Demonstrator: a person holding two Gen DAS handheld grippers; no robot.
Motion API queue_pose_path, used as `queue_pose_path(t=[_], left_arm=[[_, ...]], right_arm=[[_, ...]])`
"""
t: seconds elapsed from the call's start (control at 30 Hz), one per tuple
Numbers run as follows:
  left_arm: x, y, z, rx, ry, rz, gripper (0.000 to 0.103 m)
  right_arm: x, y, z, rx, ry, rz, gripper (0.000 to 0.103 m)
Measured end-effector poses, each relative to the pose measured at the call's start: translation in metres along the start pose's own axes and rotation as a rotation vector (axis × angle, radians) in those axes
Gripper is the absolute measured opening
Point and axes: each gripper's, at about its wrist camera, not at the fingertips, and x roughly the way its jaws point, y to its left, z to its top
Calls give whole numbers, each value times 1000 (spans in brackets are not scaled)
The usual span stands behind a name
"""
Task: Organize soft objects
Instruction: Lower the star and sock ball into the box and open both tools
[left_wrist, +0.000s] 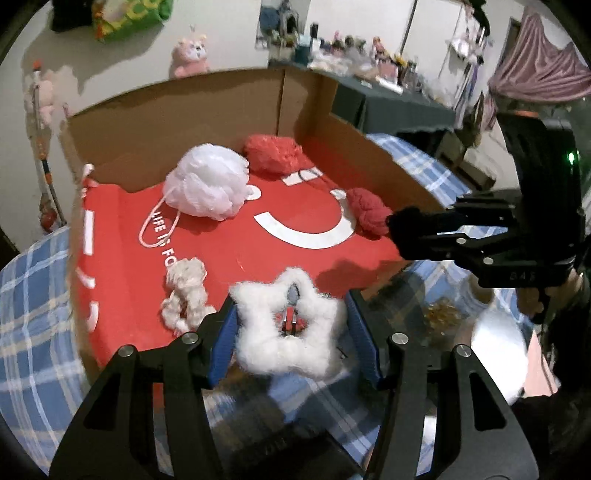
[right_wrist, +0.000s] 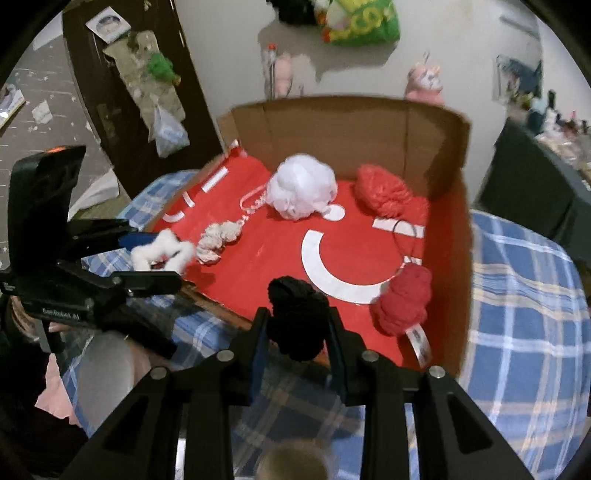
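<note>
The left gripper (left_wrist: 290, 325) clamps a fluffy white star-shaped ring (left_wrist: 288, 321) between its blue pads, held above the near edge of the red sheet (left_wrist: 229, 243); the right gripper (right_wrist: 297, 328) grips a black scrunchie (right_wrist: 297, 317) the same way. The sheet lines an open cardboard box (left_wrist: 177, 122) on a blue plaid cloth (right_wrist: 517, 295), with a white mesh puff (left_wrist: 207, 184), red puff (left_wrist: 273, 153), red scrunchie (left_wrist: 369, 210) and white scrunchie (left_wrist: 184, 295) on it. The star faces the camera flat, one point up.
</note>
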Motion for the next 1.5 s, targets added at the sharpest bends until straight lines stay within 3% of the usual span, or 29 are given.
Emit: queue_pose_path(t=[0.3,0.57,0.87,1.27,1.5], left_arm=[[43,9,21,23,139,-27,53],[67,15,23,16,221,-21,54],[79,24,24,-19,284,-11,54],[84,23,26,-17,299,13,57],[87,26,31,-20,298,27,57]], right_arm=[[60,-16,30,-7,222,29,32],[89,-24,31,-38,335,-42,33],[96,-23,30,-79,387,-80,33],[101,-28,28,-104,409,-92,45],[104,-20,29,-122,404,-108,46]])
